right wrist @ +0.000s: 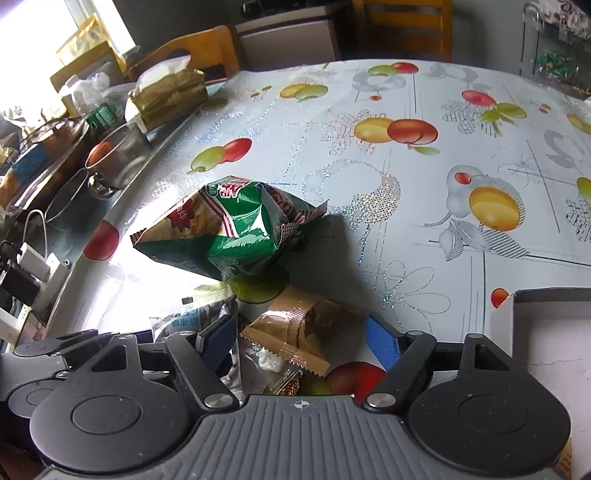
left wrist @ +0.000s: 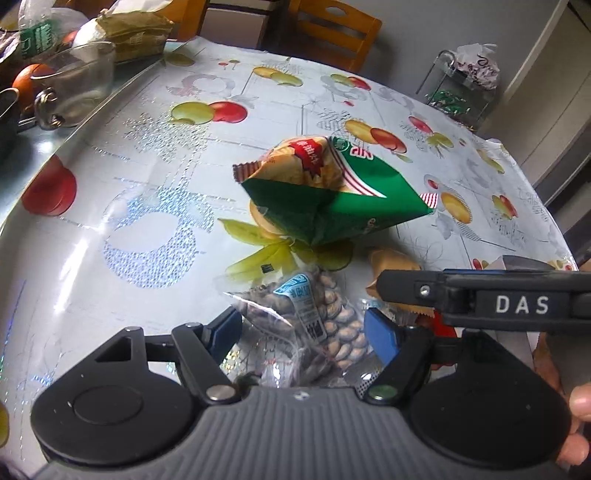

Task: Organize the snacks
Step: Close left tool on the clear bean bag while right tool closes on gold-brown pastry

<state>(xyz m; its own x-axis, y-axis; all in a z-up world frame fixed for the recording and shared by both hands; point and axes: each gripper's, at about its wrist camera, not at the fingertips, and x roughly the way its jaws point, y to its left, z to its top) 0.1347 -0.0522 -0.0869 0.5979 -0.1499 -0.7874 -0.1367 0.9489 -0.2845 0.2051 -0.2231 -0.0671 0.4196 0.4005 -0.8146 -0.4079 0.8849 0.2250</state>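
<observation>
A puffed green snack bag (left wrist: 332, 192) (right wrist: 236, 232) lies in the middle of the fruit-print tablecloth (left wrist: 147, 184). In front of it sits a clear bag of nuts (left wrist: 325, 321) (right wrist: 184, 321), between the blue pads of my open left gripper (left wrist: 301, 332); I see no squeeze on it. A tan wrapped packet (right wrist: 295, 332) (left wrist: 391, 266) lies between the fingers of my open right gripper (right wrist: 299, 341), with a gap at the right pad (right wrist: 382, 345). The right gripper's body (left wrist: 480, 299) crosses the left wrist view just right of the nuts. A small clear packet (right wrist: 277, 369) lies under the tan one.
A white open box (right wrist: 546, 321) stands at the right. Along the table's left edge are a glass jar (left wrist: 81, 77), oranges (left wrist: 29, 81), a tissue pack (right wrist: 170, 92) and a power strip (right wrist: 40, 273). A wire basket (left wrist: 458, 99) and wooden chairs (left wrist: 332, 33) stand behind.
</observation>
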